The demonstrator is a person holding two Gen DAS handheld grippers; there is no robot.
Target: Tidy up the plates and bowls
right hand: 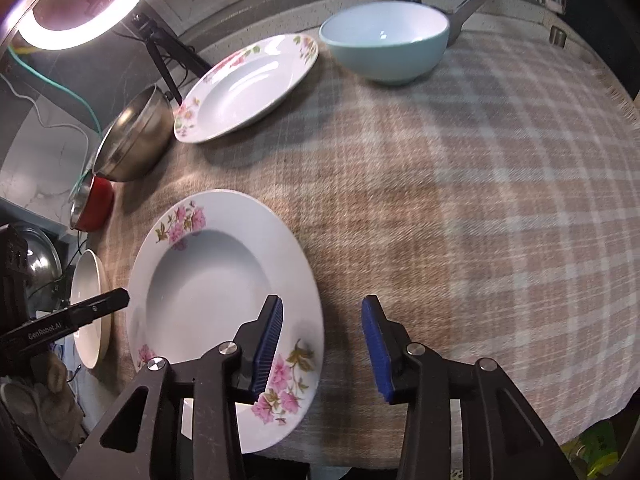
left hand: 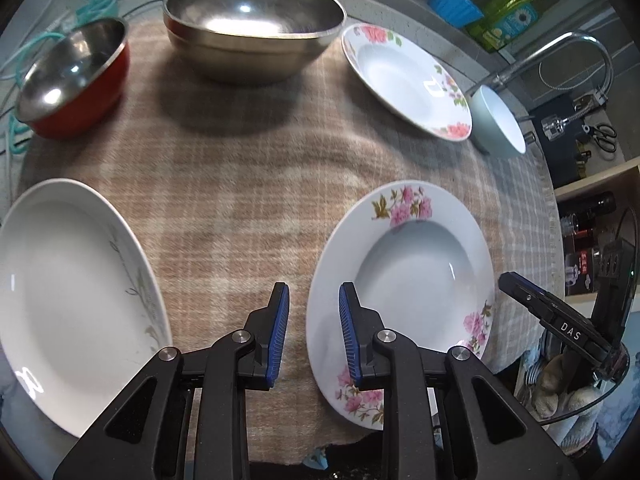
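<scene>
Right wrist view: my right hand-held gripper [right hand: 322,344] stands apart astride the flowered plate [right hand: 224,280] rim, ready to clamp. My left hand-held gripper [left hand: 314,334], also apart and empty, straddles the opposite rim.

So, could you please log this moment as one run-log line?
left tool: open, straddling near floral plate rim | right tool: open, straddling its opposite rim | plate: flat on plaid cloth | stacking: not started

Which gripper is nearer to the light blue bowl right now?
Right, by a small margin. The right gripper hovers at the near floral plate's right rim, straight across the cloth from the light blue bowl. The left gripper hovers at that plate's left rim, further over.
</scene>
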